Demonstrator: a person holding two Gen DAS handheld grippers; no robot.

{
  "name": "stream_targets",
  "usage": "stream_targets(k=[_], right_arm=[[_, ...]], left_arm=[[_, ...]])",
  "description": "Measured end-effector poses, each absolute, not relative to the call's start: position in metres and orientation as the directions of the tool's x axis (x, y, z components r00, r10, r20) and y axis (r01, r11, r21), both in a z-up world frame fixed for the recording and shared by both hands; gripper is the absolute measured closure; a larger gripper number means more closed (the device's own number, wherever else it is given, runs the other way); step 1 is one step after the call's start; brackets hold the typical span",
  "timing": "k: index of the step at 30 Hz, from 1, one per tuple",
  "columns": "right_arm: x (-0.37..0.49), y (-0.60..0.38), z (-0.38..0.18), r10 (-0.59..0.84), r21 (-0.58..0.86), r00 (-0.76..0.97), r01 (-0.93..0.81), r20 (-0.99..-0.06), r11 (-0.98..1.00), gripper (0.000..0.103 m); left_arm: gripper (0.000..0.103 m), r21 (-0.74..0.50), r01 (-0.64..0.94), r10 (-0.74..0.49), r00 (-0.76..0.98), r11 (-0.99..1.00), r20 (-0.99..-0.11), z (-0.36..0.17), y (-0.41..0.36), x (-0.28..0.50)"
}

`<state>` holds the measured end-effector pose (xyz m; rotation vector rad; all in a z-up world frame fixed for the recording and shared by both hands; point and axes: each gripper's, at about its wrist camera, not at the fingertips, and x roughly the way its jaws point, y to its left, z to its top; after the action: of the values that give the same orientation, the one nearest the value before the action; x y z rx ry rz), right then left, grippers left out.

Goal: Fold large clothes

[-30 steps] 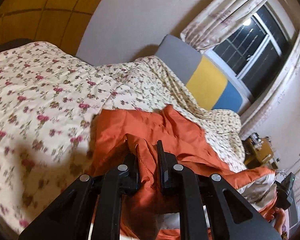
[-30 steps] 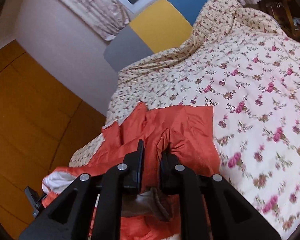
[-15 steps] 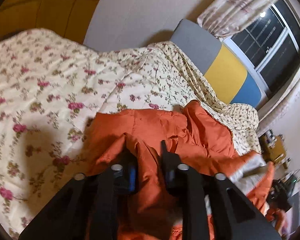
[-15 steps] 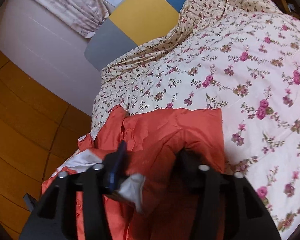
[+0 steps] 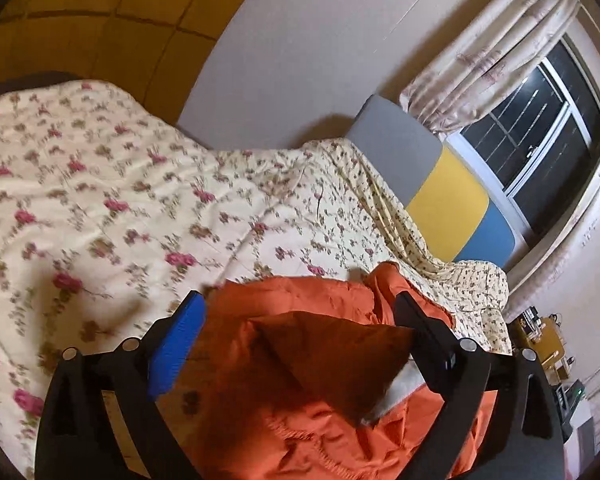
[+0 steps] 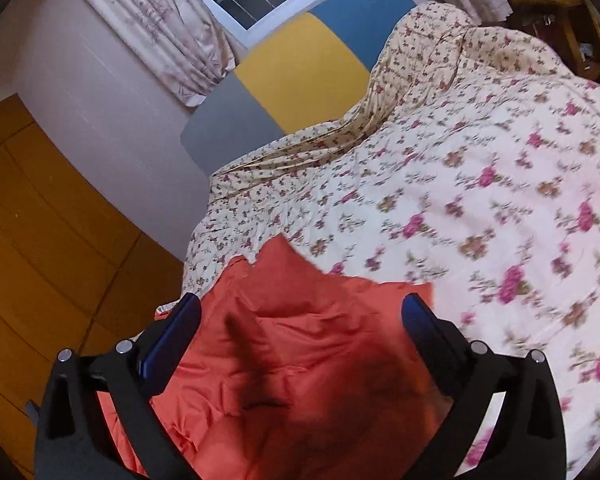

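Note:
An orange padded garment (image 5: 324, 360) with a pale lining lies on a bed with a floral quilt (image 5: 100, 200). My left gripper (image 5: 300, 304) hangs just above the garment's near end; its jaws are opening wide, and a raised fold sits loosely between them, untouched by the pads. In the right wrist view the same orange garment (image 6: 300, 352) spreads under my right gripper (image 6: 300, 304), whose jaws are also opening wide, with the cloth lying slack between the fingers.
A headboard of grey, yellow and blue panels (image 5: 440, 184) stands against the wall under a curtained window (image 5: 540, 112). Wooden wardrobe panels (image 6: 40, 240) run along the bed's side. A cluttered wooden side table (image 5: 540, 340) stands past the bed's far corner.
Both grippers were shut on folds of the orange garment a second ago. Both have let go, the jaws swinging wide, and both have dropped lower over the cloth.

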<state>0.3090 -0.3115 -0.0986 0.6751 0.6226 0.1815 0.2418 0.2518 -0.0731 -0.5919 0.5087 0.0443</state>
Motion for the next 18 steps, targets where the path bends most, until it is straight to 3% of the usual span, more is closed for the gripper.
stream_targets(k=[3, 7, 12, 18], right_arm=[[0.298, -0.324, -0.105, 0.337, 0.606, 0.784, 0.061, -0.521, 0.793, 0.002], [0.294, -0.333, -0.123, 0.348, 0.59, 0.731, 0.091, -0.586, 0.802, 0.002], [0.297, -0.335, -0.149, 0.415, 0.61, 0.651, 0.093, -0.635, 0.787, 0.002], [0.314, -0.326, -0.171, 0.56, 0.691, 0.556, 0.036, -0.614, 0.722, 0.002]], left_arm=[[0.003, -0.489, -0.222, 0.002, 0.912, 0.843, -0.411, -0.069, 0.262, 0.216], [0.003, -0.553, -0.162, -0.094, 0.909, 0.817, -0.405, -0.082, 0.276, 0.201], [0.003, -0.503, -0.107, -0.214, 0.815, 0.858, -0.538, -0.109, 0.262, 0.216], [0.003, -0.496, -0.133, -0.263, 0.715, 0.858, -0.648, -0.133, 0.253, 0.249]])
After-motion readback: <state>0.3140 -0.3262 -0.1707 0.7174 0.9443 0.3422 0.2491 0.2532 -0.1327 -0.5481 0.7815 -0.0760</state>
